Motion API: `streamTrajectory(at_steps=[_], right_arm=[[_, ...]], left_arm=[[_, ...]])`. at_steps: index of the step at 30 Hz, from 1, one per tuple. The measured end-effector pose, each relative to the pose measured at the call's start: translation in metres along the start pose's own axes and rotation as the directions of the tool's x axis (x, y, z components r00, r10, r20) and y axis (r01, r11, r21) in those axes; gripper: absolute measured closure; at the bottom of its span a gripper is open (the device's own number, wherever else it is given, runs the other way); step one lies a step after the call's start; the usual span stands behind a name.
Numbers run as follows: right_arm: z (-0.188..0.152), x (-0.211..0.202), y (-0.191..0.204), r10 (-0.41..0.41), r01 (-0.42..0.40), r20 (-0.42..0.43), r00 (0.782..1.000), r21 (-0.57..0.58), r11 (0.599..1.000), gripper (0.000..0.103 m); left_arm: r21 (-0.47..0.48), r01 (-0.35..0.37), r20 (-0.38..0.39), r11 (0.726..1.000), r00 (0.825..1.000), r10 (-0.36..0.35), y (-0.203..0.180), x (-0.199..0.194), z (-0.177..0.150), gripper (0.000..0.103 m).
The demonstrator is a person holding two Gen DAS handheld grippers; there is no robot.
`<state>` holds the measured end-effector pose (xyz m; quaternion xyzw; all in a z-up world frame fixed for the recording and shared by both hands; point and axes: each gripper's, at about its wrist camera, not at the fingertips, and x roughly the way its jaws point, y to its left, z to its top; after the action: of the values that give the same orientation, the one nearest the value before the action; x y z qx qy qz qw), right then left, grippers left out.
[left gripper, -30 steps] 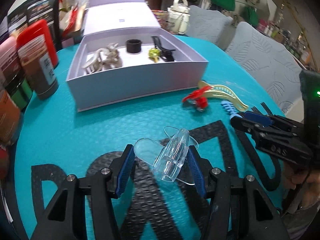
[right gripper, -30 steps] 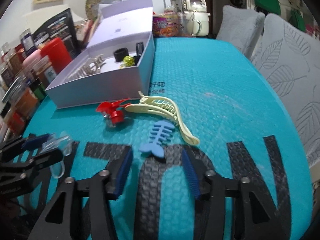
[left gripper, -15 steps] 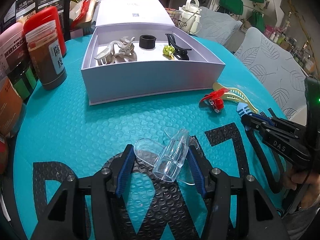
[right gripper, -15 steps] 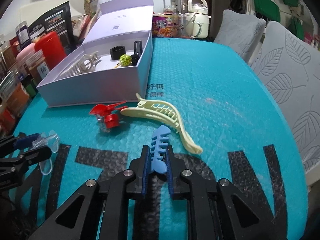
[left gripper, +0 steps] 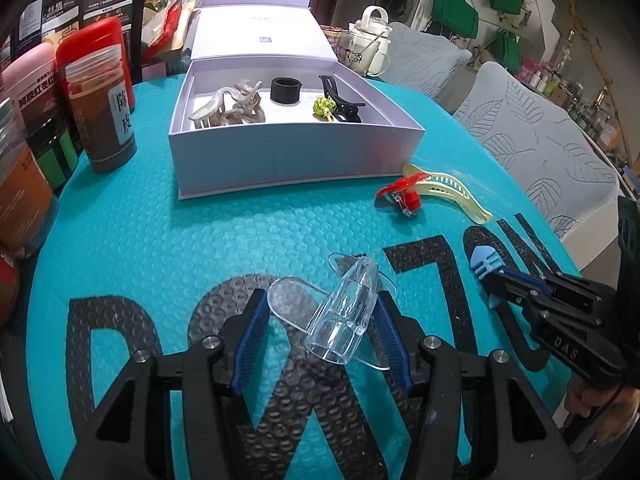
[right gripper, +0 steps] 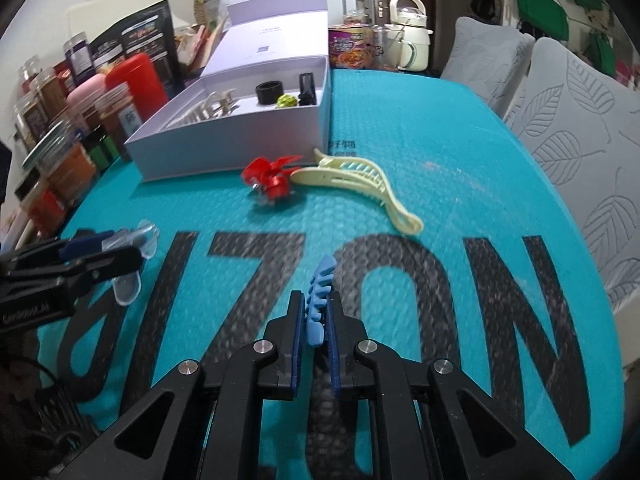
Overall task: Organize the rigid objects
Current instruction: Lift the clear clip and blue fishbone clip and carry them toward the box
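Observation:
My left gripper (left gripper: 322, 320) is shut on a clear plastic hair clip (left gripper: 340, 314) and holds it above the teal mat (left gripper: 168, 240). My right gripper (right gripper: 314, 320) is shut on a blue fishbone hair clip (right gripper: 319, 296), lifted off the mat; it also shows in the left wrist view (left gripper: 486, 266). A red clip (right gripper: 270, 180) and a cream claw clip (right gripper: 360, 184) lie on the mat near the open lavender box (left gripper: 296, 158). The box holds a pearly claw clip (left gripper: 228, 108), a black ring (left gripper: 285, 90), a green ornament (left gripper: 322, 106) and a black clip (left gripper: 340, 98).
Jars and bottles (left gripper: 100, 116) line the left edge of the table. The box lid (left gripper: 260, 36) stands open behind the box. A cream kettle (right gripper: 408, 38) and a snack tub (right gripper: 350, 48) stand at the far end. Grey cushioned chairs (right gripper: 580, 120) stand to the right.
My right gripper closed on the blue fishbone clip and lifted it off the mat. My left gripper rose with the clear clip and drew back from the box.

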<state>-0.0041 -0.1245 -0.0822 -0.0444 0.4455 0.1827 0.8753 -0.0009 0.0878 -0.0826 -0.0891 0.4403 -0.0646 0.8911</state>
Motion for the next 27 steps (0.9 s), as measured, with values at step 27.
streamTrajectory(at_steps=[27], right_arm=[[-0.009, -0.012, 0.027, 0.024, -0.024, 0.043, 0.999, -0.018, 1.000, 0.091]], left_arm=[[0.016, -0.011, 0.073, 1.000, 0.997, 0.010, 0.002, -0.039, -0.002, 0.049]])
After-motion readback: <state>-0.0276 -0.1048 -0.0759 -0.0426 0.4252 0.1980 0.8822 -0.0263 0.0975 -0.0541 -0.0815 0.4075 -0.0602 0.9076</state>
